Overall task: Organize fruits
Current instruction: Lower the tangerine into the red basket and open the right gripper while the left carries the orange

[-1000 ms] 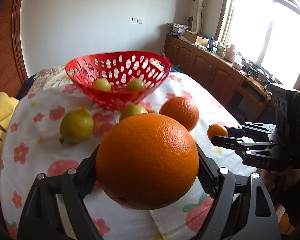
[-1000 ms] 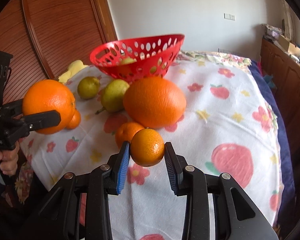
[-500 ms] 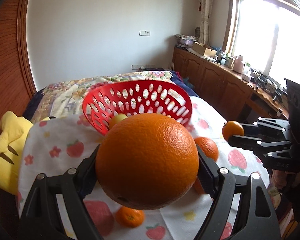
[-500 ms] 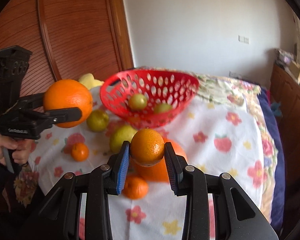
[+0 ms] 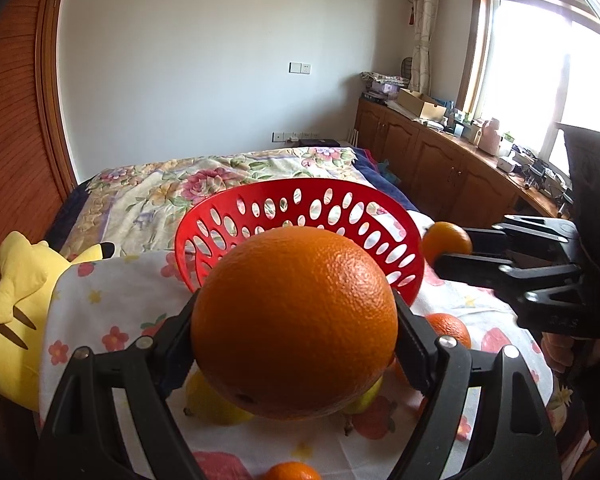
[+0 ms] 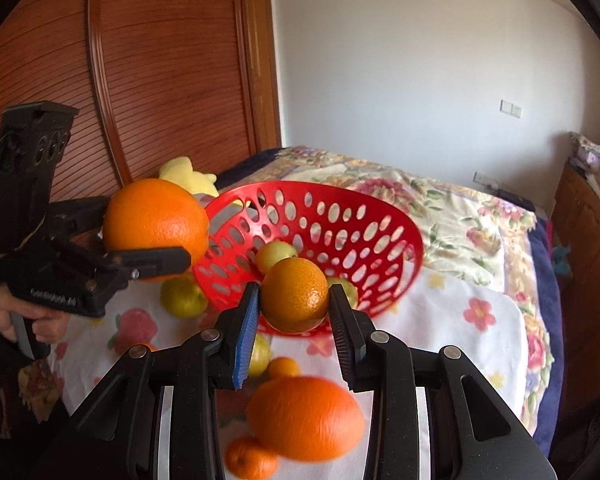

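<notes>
Right wrist view: left gripper clamps one big orange, right gripper one small orange, at one basket holding two limes.

The left wrist view looks forward and downward along its own gripper, close over the perforated red plastic basket at frame centre, facing the window wall. The right wrist view faces the slatted wooden wardrobe, equally close. Both share the basket and show each other's gripper.

Blurred loose orange, foreground.
</notes>
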A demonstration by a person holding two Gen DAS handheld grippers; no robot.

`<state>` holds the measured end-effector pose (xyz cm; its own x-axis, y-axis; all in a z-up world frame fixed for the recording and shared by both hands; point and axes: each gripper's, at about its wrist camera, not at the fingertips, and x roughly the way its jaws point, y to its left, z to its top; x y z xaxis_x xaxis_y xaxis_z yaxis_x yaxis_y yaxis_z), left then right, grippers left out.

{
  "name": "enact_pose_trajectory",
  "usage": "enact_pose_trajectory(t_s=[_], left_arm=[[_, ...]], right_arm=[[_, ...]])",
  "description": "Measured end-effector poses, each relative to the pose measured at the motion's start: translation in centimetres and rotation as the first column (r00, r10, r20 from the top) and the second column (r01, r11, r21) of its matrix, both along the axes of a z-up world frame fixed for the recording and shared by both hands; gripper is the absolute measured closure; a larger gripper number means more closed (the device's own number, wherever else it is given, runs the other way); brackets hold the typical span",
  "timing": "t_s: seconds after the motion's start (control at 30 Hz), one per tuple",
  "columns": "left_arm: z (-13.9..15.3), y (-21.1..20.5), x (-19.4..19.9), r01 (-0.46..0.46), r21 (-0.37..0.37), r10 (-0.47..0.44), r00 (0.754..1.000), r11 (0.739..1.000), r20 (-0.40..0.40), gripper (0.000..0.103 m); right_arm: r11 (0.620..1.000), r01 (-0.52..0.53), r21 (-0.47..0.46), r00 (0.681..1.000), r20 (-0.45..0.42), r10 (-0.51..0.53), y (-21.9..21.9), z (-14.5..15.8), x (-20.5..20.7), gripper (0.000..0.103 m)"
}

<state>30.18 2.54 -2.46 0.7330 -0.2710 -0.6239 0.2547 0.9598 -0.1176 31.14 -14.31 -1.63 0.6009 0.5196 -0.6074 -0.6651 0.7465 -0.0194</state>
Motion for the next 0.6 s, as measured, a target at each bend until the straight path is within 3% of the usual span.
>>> enact_pose_trajectory(t_s=[0.33, 0.6], left_arm=[[-0.3, -0.1, 1.3, 0.001, 0.015, -0.001, 1.000, 1.000, -0.003, 0.020], [-0.4, -0.1, 2.1, 0.002, 0.013, -0.001, 1.000, 1.000, -0.008, 0.020]], right_arm=[[0.998, -0.011, -0.058, 0.996, -0.091, 0.006, 2.6, -3.7, 3.1, 0.069], [0.997, -0.013, -0.077, 0.992, -0.127, 0.003, 3.2, -4.4, 4.0, 0.069]])
